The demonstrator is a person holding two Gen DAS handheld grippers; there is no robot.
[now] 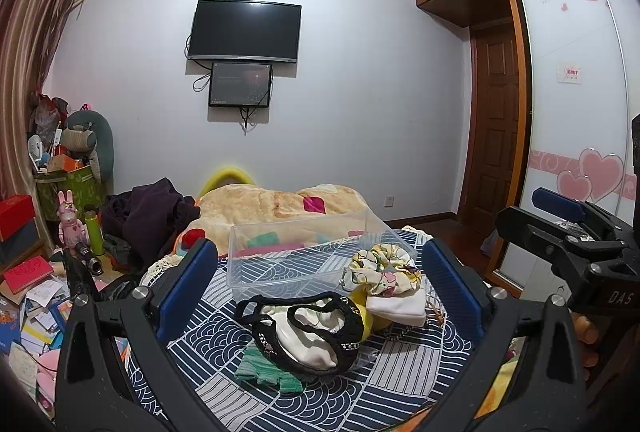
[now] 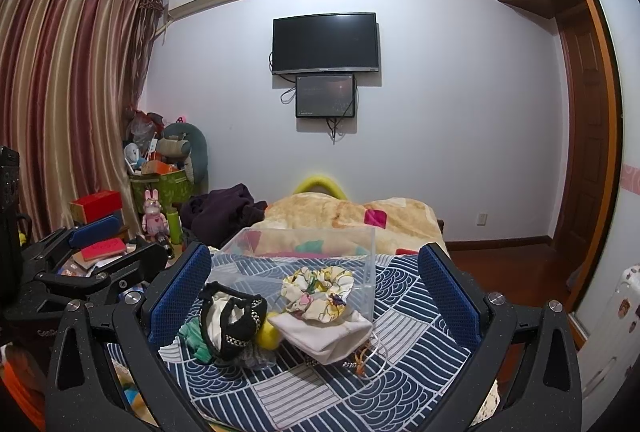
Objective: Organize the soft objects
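Observation:
A heap of soft things lies on the blue patterned cloth (image 1: 400,372): a black-and-white garment (image 1: 316,328), a green knit piece (image 1: 264,372), a floral scrunchie (image 1: 384,268), a white cloth (image 1: 400,306) and a yellow ball (image 2: 267,335). Behind the heap stands a clear plastic box (image 1: 304,252), apparently empty. My left gripper (image 1: 320,296) is open, its blue pads on either side of the heap and above it. My right gripper (image 2: 316,292) is open too, framing the same heap (image 2: 236,324) and the scrunchie (image 2: 316,290). The right gripper (image 1: 568,228) also shows at the left view's right edge.
A beige blanket (image 1: 280,204) and dark clothes (image 1: 148,216) lie further along the bed. Boxes, papers, a pink rabbit figure (image 1: 70,220) and a green bin (image 1: 68,188) crowd the left side. A wardrobe (image 1: 580,112) and a door (image 1: 496,128) stand on the right.

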